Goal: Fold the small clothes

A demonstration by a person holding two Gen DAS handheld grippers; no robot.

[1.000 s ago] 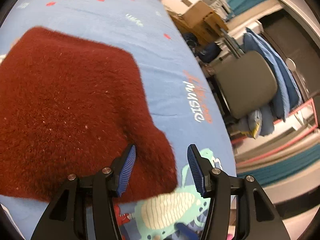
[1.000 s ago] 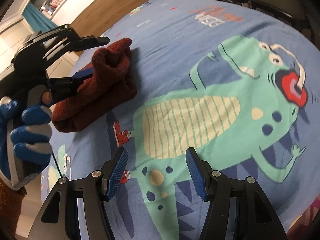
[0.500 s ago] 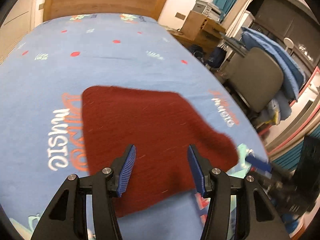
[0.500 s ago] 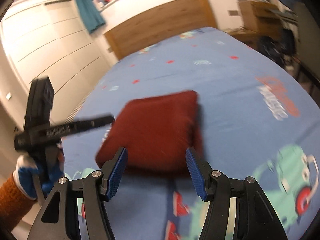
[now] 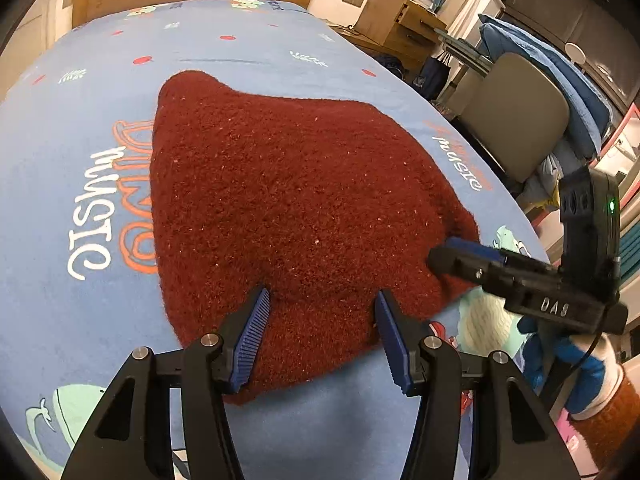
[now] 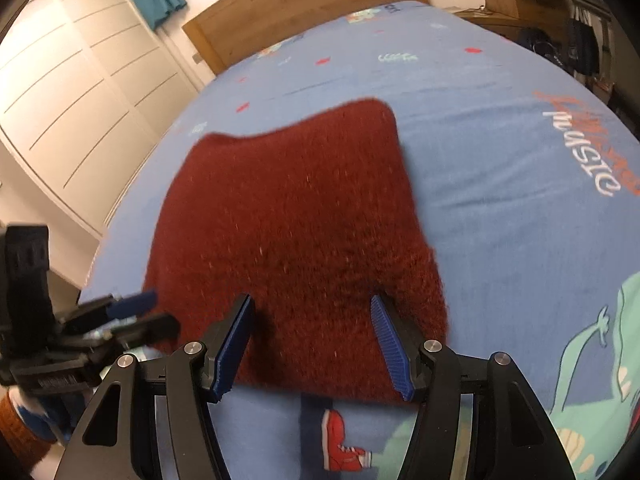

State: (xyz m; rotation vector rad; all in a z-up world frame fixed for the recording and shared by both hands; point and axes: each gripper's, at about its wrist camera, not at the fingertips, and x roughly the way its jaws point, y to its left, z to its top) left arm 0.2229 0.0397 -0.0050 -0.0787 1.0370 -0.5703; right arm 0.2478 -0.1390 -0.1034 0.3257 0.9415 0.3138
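Observation:
A dark red fuzzy knit garment (image 5: 296,200) lies folded flat on the blue dinosaur-print bedspread (image 5: 72,152); it also shows in the right wrist view (image 6: 296,216). My left gripper (image 5: 320,336) is open and empty, its blue pads over the garment's near edge. My right gripper (image 6: 312,344) is open and empty, over the same near edge further right. The right gripper shows in the left wrist view (image 5: 472,256) at the garment's right corner. The left gripper shows at the left of the right wrist view (image 6: 132,312), open.
A wooden headboard (image 6: 304,4) stands at the far end of the bed. White wardrobe doors (image 6: 68,92) line the left side. A grey chair (image 5: 516,120) with blue bedding, a wooden desk (image 5: 404,24) and boxes stand past the bed's right edge.
Both grippers have pulled back from the garment and turned to face it. The garment has gone from a bunched roll in the left gripper to lying flat. Both grippers stay open.

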